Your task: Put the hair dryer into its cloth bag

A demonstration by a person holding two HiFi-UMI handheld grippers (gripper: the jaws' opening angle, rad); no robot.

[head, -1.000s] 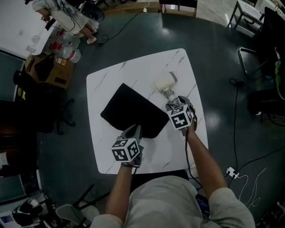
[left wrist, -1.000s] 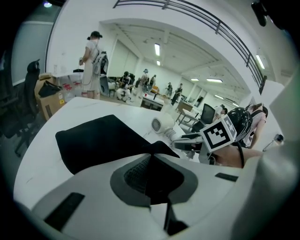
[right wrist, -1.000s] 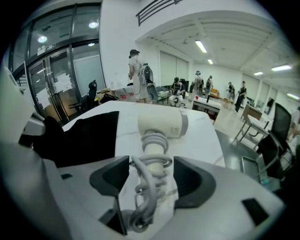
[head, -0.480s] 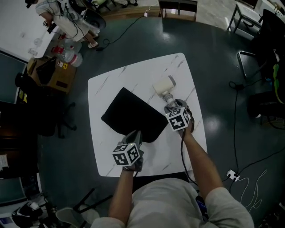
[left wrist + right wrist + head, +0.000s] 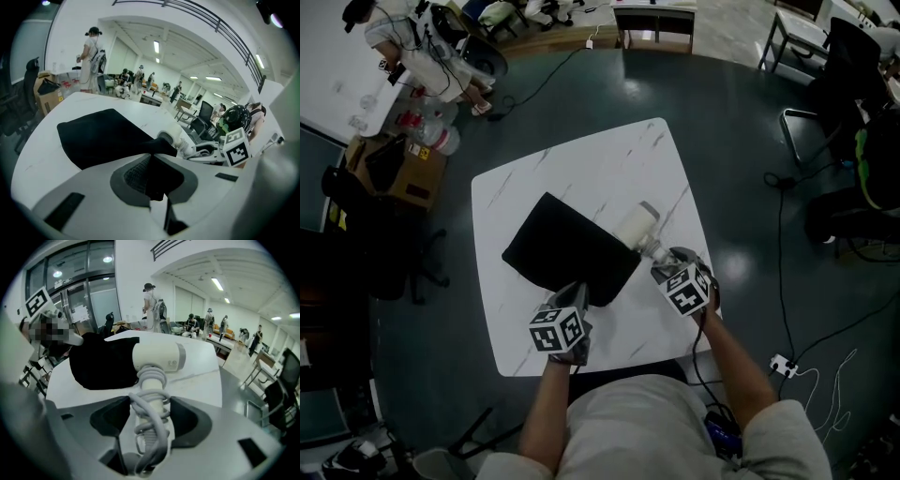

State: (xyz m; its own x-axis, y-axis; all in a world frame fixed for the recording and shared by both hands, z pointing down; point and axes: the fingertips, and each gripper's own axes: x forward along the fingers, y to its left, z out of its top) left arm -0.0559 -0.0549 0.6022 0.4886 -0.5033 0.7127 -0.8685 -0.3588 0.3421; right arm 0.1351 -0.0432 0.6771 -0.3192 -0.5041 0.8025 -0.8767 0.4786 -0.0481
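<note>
Two grippers at work over the white marble table (image 5: 581, 169). We are clenching the left gripper (image 5: 578, 294) on the near edge of the black cloth bag (image 5: 562, 248), holding that edge raised while the rest is lying flat. We are grasping the cord-wrapped handle of the white hair dryer (image 5: 636, 225) in the right gripper (image 5: 658, 253). Its barrel is lying just beside the bag's right edge; whether it is entering the mouth, we cannot tell.

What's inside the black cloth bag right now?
The cloth bag hides its inside under its own fabric. The hair dryer is at its edge, outside.
</note>
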